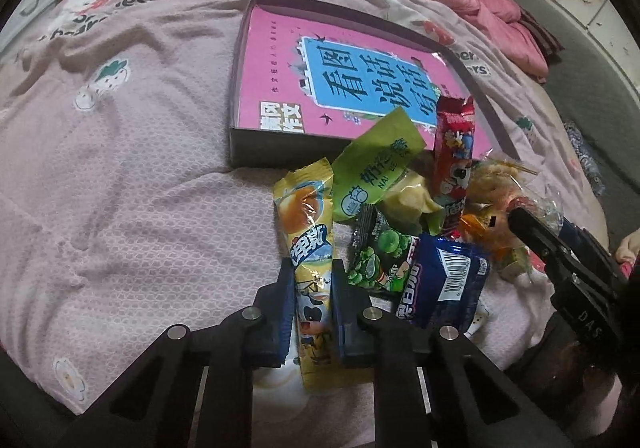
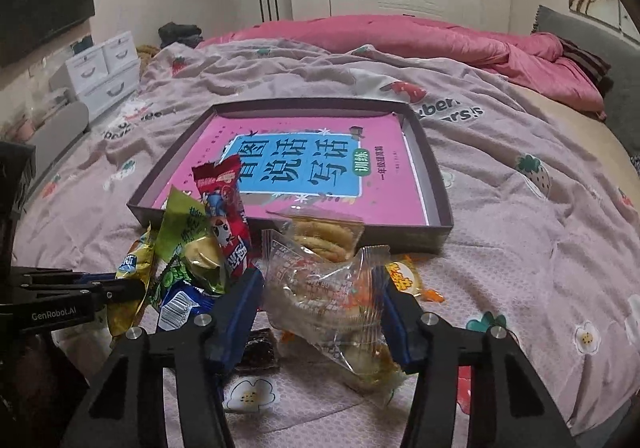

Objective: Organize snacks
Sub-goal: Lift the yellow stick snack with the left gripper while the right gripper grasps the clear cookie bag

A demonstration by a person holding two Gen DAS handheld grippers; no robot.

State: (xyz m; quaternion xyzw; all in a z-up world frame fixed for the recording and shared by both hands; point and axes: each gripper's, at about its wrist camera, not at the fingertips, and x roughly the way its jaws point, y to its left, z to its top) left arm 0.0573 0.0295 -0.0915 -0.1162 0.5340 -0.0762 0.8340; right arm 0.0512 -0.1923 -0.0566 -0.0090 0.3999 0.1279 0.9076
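One orange packet, right-wrist view only

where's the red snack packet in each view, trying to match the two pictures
Left wrist view: red snack packet stands right of centre, leaning against the box's near wall.
Right wrist view: red snack packet stands left of centre, in front of the box's near-left corner.
Shared landmark: the dark box holding the pink book.

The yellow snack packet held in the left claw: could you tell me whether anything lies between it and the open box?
Nothing visible blocks it. The yellow snack packet sits at the left edge of the pile; only bare bedspread separates it from the box, whose low front wall it must clear.
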